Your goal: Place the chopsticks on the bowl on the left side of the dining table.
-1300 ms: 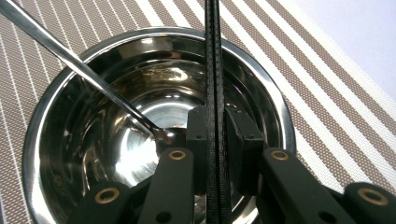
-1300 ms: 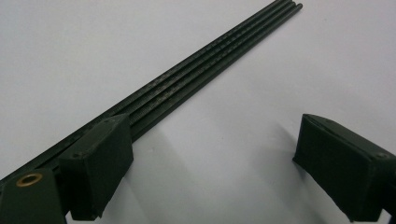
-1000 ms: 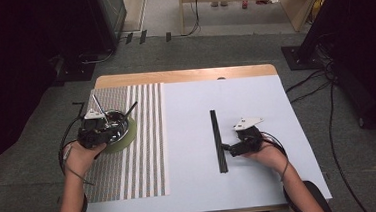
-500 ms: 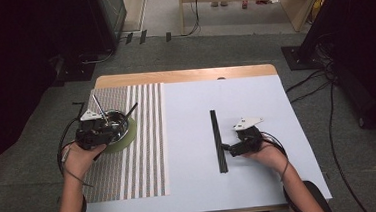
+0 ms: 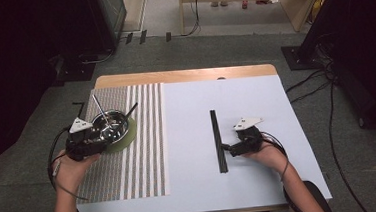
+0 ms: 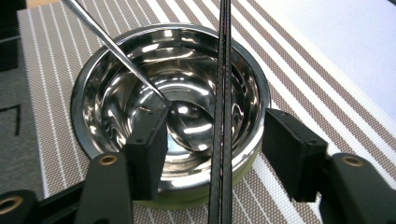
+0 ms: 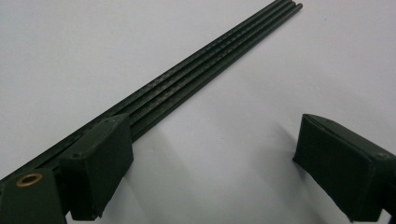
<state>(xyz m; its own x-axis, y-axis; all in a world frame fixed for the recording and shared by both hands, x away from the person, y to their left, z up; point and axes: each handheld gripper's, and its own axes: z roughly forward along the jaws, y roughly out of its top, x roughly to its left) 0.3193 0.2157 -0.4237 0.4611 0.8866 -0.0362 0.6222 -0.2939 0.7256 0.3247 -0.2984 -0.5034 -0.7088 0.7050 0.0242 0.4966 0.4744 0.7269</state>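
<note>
Left tongs [image 5: 108, 133] shifted, straddling bowl [image 5: 111, 125] rim.

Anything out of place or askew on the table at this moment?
Only mildly. A pair of black chopsticks lies across the rim of the shiny steel bowl instead of inside it, and a thin metal utensil handle leans out over the rim. Nothing looks spilled or damaged.

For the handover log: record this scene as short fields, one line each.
surface: white table, striped placemat at its left
bowl: steel bowl on green coaster, holding a metal spoon and a black chopstick
left hand-held gripper: open, jaws astride the bowl's near rim
right hand-held gripper: open, beside the black chopsticks on the table
</note>
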